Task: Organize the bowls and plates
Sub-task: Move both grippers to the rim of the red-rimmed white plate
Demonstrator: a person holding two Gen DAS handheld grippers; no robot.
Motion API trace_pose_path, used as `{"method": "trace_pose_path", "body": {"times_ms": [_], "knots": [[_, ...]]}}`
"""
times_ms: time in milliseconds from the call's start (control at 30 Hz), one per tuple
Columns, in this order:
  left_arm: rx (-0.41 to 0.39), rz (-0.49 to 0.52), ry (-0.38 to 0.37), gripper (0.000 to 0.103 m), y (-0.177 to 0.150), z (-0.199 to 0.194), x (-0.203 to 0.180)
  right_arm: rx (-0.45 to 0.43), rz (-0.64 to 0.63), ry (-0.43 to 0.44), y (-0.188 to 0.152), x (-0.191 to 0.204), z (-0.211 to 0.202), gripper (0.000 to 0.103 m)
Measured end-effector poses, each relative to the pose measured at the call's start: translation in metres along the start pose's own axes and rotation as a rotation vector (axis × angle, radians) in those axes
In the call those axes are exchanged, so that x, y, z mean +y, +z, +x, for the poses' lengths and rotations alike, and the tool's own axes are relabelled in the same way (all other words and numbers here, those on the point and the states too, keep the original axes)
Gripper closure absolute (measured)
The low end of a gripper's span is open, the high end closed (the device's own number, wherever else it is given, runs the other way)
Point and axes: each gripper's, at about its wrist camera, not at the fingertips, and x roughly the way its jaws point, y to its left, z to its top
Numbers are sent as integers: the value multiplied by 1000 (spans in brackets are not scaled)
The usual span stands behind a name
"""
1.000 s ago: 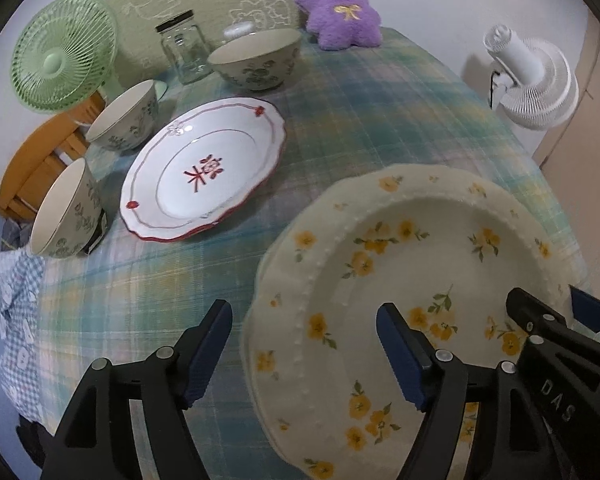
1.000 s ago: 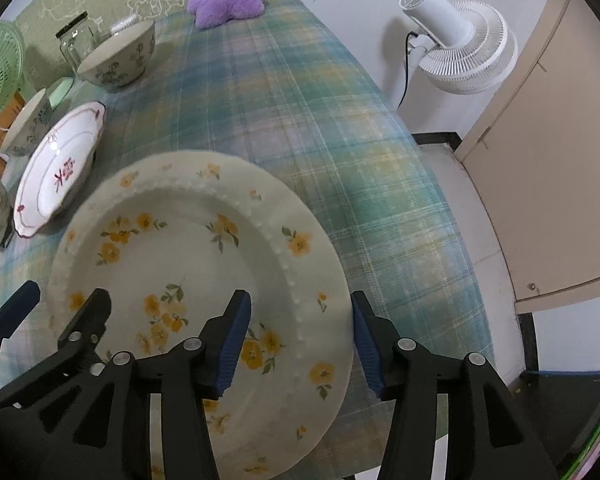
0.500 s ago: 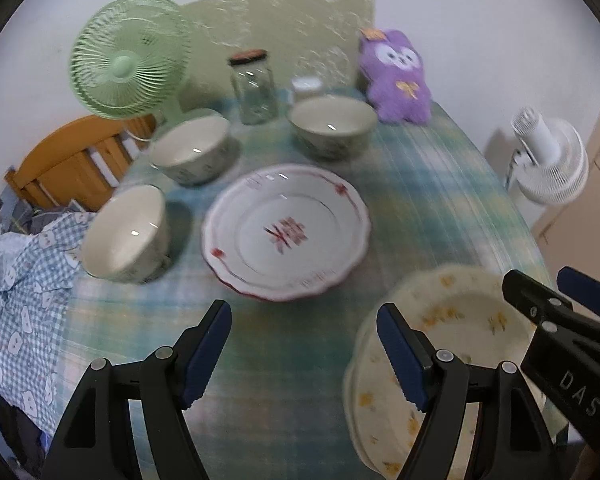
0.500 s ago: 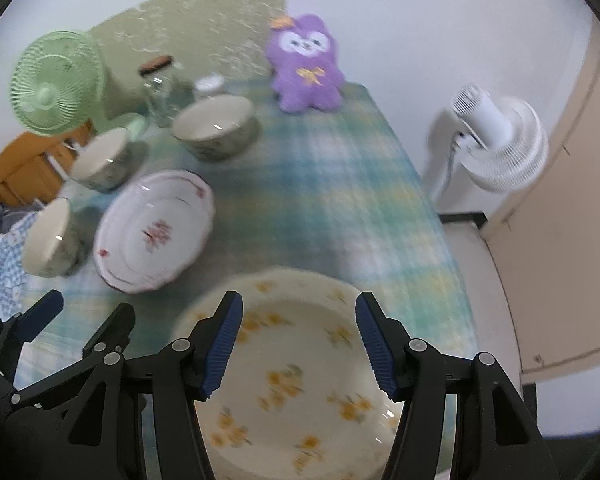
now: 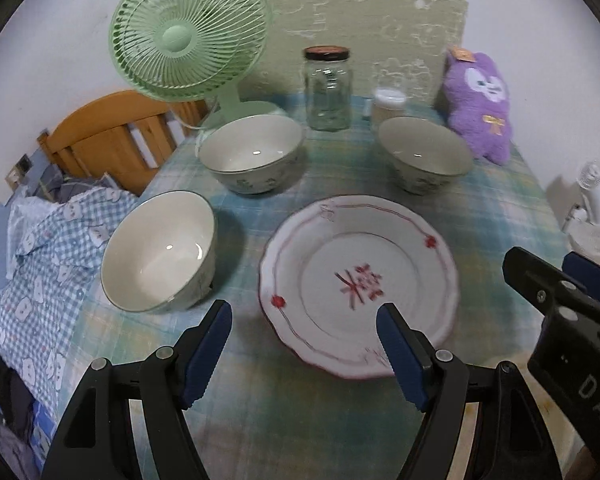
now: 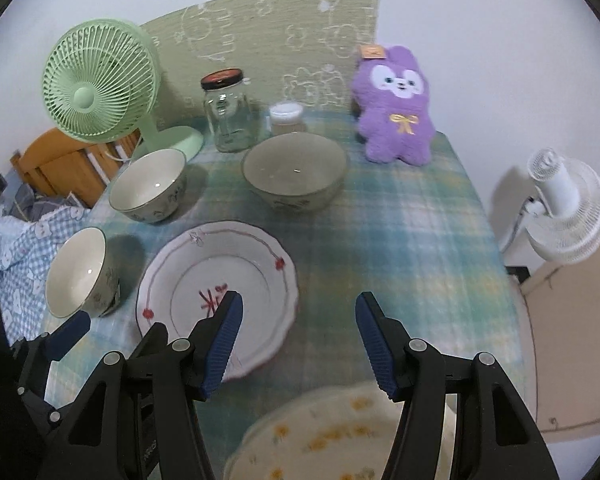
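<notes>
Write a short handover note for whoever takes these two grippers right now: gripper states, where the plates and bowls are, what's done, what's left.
Left gripper: open, empty, above the near rim of the red plate.
Right gripper: open, empty; its jaws have just been opening.
Yellow plate: at the table's near edge, under the right gripper, not held.
Red plate: mid-table, apart from the yellow plate.
Three bowls, all separate: left bowl, back-left bowl, back-right bowl.
Done: nothing is stacked yet.
Left: probably stack the two plates and nest the three bowls.

yellow-flowered plate: blurred, cut by bottom edge | white fan: cut off
</notes>
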Motion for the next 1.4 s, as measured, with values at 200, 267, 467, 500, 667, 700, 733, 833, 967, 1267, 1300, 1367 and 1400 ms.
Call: {"method": "trace_pose_path", "body": {"times_ms": [200, 267, 467, 500, 667, 700, 733, 833, 967, 1267, 1300, 1367, 1400], "knots": [[33, -66, 28, 29, 12, 37, 6, 51, -40, 12, 10, 3, 48, 40], [41, -72, 54, 31, 13, 49, 7, 64, -42, 12, 13, 5, 64, 40], [72, -63, 62, 39, 13, 74, 4, 91, -48, 17, 19, 7, 93, 40], [81, -66, 60, 41, 13, 77, 4, 94, -50, 18, 19, 6, 96, 40], [116, -107, 64, 50, 15, 94, 9, 113, -58, 15, 24, 6, 113, 40], [118, -114, 66, 51, 16, 95, 10, 118, -56, 17, 24, 6, 115, 40], [119, -117, 68, 52, 17, 97, 10, 122, -55, 19, 24, 5, 118, 40], [125, -124, 81, 56, 19, 99, 10, 130, -59, 22, 26, 7, 124, 40], [114, -130, 88, 56, 19, 100, 9, 154, -62, 45, 26, 11, 132, 41], [110, -114, 90, 56, 20, 102, 9, 163, -58, 53, 22, 19, 134, 46], [110, -113, 91, 56, 20, 102, 9, 158, -59, 54, 23, 19, 133, 50], [109, -113, 96, 56, 20, 101, 8, 160, -60, 39, 23, 18, 133, 58], [110, -111, 96, 56, 20, 101, 8, 159, -64, 39, 23, 17, 134, 58]]}}
